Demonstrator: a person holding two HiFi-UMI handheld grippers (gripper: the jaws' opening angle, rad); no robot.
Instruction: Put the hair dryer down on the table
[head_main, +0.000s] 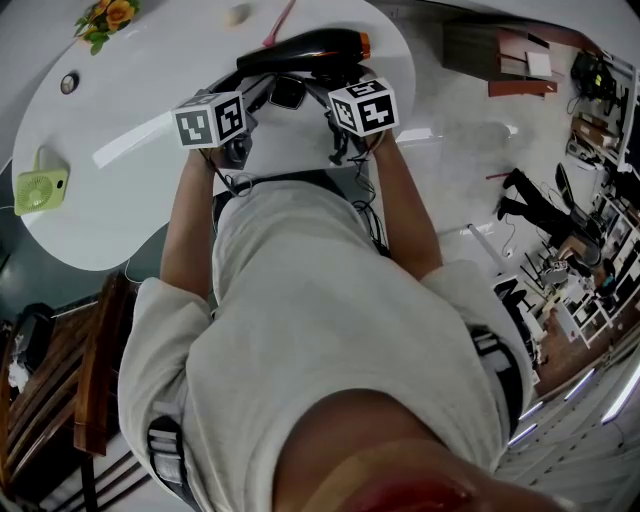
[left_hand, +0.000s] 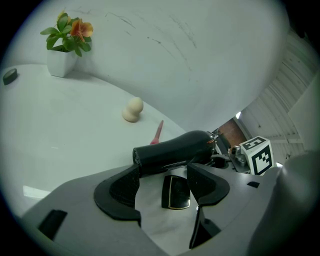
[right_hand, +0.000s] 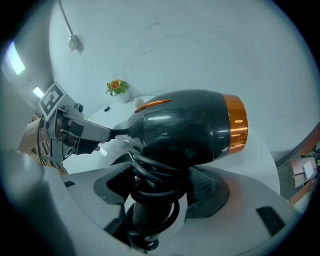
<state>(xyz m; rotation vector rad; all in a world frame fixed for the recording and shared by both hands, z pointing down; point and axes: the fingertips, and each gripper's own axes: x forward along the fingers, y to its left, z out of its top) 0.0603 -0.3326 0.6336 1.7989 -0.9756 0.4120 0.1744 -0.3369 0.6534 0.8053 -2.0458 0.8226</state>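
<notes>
Shirt nearest; right gripper clenched on hair dryer over white table; left gripper released.

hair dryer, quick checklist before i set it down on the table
1. Grip: ok. The right tongs are shut on the cord-wrapped handle of the hair dryer.
2. Left tongs free: ok. They are open with nothing clamped, and the dryer's barrel lies across just past their tips.
3. Landing spot bare: not ok. A small black object lies on the table right by the dryer.
4. Pink stick out of the way: cannot tell. Its near end runs behind the barrel.
5. Gap between dryer and table: cannot tell from these views.
</notes>
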